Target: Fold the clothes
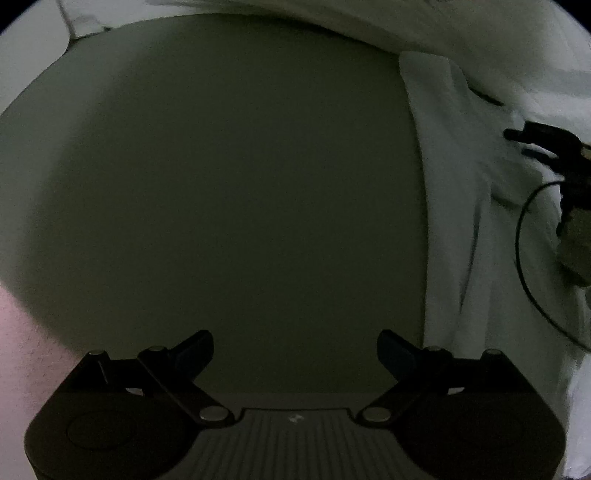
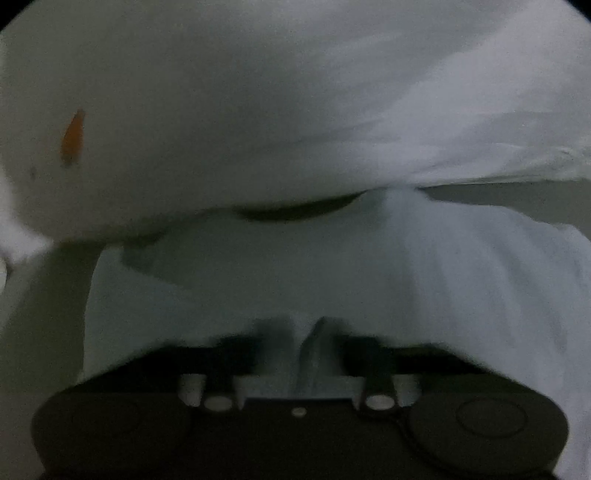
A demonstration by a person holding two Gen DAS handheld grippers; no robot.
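A white garment (image 1: pixel 469 229) lies along the right side of a dark olive table (image 1: pixel 240 184). My left gripper (image 1: pixel 295 350) hangs open over the bare table, with nothing between its fingers and the cloth edge just to its right. My right gripper (image 1: pixel 517 137) shows at the far right of the left wrist view, over the garment, trailing a black cable (image 1: pixel 524 258). In the right wrist view the white garment (image 2: pixel 443 266) drapes over my right gripper (image 2: pixel 310 343). Its jaws stand close together with a fold of the cloth pinched between them, and the fingertips are mostly hidden.
More white fabric (image 2: pixel 221 110) with a small orange mark (image 2: pixel 73 138) fills the far half of the right wrist view. A pale pinkish floor (image 1: pixel 22 350) shows past the table's left edge. White cloth (image 1: pixel 332 26) also lies along the table's far edge.
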